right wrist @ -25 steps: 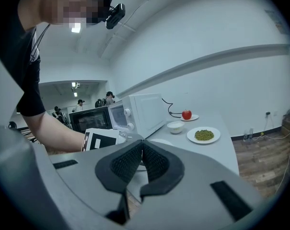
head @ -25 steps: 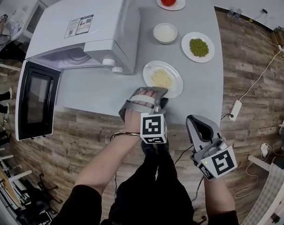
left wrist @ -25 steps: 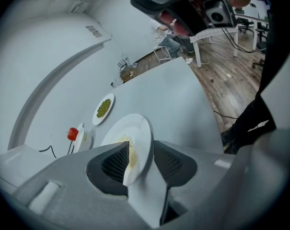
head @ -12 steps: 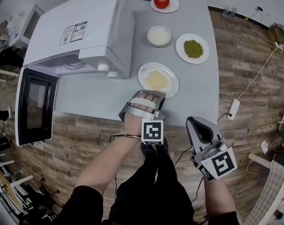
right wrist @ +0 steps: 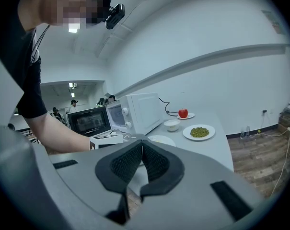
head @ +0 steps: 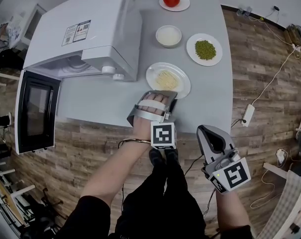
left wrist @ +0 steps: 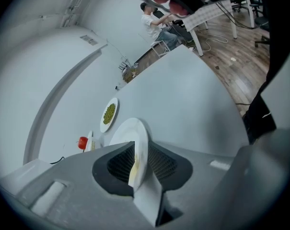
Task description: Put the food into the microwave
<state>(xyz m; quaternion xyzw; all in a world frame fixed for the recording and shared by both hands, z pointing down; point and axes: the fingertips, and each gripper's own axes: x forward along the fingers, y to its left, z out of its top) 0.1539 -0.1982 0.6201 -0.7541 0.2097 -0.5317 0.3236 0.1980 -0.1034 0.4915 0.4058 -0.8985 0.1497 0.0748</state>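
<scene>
A: Left gripper [head: 159,95]: jaws narrow, pinching the near rim of the round white ceramic plate [head: 184,85]. They have just been easing open a touch. The rim is between the pads, and both are looking in contact.

B: Right one?

A: Right gripper [right wrist: 141,152] is hanging off the table's near edge, jaws closed, nothing in them.

B: Where's the plate sitting?

A: Flat on the grey tabletop [head: 105,103], just right of the white microwave oven [head: 85,31], whose black-windowed door [head: 36,111] is standing open. There's pale yellow shredded food [head: 166,78] lying loose in the middle.

B: Handling?

A: I'm judging it stiff, glazed, slippery and breakable, and fairly heavy for a one-edge pinch. Held by the rim alone, it's going to droop at the far side, and the food is going to slide if it tilts. I'm wanting the pads deeper over the rim, squeezing firmly and keeping the plate level on the way to the cavity.
</scene>
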